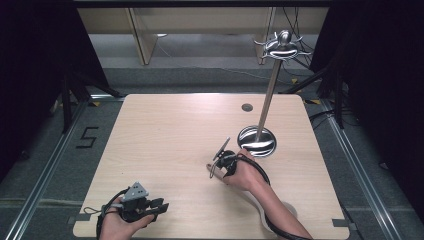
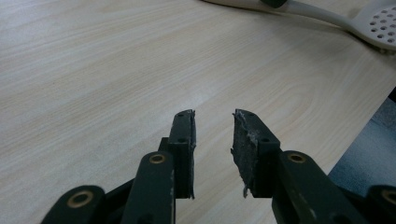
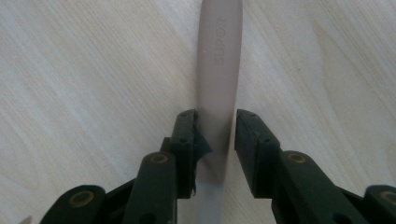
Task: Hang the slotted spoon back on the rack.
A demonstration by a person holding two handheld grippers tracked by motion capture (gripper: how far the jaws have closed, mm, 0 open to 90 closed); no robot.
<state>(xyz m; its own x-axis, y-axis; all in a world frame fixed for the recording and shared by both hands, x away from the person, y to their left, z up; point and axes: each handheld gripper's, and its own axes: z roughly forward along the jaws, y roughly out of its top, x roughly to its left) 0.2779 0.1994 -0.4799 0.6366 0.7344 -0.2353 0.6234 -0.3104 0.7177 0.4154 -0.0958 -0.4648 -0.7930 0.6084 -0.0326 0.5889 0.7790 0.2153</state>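
Beige skimmer (image 3: 218, 70), one; metal stand (image 1: 268, 95), one.

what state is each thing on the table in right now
slotted spoon: lying flat on the table, handle between the right tool's jaws
right tool: jaws astride the handle, a small gap showing at one pad, not clamped
left tool: open, nothing between its jaws, low over bare table
hanging stand: upright on its round base, hooks at the top bare
table: light wood
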